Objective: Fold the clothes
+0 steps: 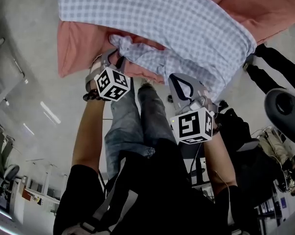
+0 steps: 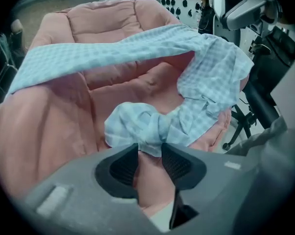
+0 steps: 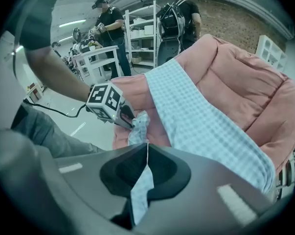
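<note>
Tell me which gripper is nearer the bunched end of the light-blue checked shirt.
Left. The left gripper has the bunched end right at its jaws; the right gripper is apart from it, jaws shut on another edge of the light-blue checked shirt.

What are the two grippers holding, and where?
Right gripper pinches the checked cloth by a thin edge. Left gripper: jaws apart around a bunched corner, grip unclear.

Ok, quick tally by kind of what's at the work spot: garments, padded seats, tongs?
Checked shirt: 1
Pink padded seat: 1
Tongs: 2 (left tongs, right tongs)
Total: 4
</note>
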Motion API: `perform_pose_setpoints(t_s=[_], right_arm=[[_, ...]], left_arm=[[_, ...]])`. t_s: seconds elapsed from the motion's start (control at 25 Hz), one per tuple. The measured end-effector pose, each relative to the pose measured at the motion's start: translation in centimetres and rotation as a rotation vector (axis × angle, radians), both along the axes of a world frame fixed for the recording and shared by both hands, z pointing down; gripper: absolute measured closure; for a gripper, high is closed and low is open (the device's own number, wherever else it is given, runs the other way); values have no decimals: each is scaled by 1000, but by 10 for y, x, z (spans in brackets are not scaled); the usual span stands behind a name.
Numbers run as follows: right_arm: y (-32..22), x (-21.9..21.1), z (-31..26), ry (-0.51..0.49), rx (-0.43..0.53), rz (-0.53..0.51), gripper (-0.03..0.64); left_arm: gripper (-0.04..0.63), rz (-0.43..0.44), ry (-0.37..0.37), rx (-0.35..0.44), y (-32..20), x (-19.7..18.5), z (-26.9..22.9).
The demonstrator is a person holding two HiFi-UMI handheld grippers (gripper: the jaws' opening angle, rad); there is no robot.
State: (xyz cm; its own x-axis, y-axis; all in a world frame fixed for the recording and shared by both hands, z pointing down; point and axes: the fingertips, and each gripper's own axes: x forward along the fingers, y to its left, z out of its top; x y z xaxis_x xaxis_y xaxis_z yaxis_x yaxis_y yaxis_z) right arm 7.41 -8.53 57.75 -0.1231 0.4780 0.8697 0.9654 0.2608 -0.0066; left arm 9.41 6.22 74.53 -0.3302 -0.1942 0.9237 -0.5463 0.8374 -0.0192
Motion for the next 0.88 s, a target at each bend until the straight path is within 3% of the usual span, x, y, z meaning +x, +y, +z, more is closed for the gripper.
perform_pose_setpoints(t_s=[0.08, 0.2, 0.4, 0.64, 0.88], right_arm=[[-1, 5, 2, 10, 0, 9, 609], [-2, 9, 6, 24, -3, 20, 609], [6, 11, 3, 28, -12, 30, 609], [13, 14, -10, 13, -45, 3, 609], [22, 9, -68, -32, -62, -48, 609]], left_arm=[[458, 19, 18, -19, -2, 0, 5], [577, 31, 23, -39, -4, 0, 8], [581, 13, 10, -18, 5, 5, -16], [581, 58, -66, -113, 21, 9, -74], [581, 84, -114, -209, 51, 13, -166]])
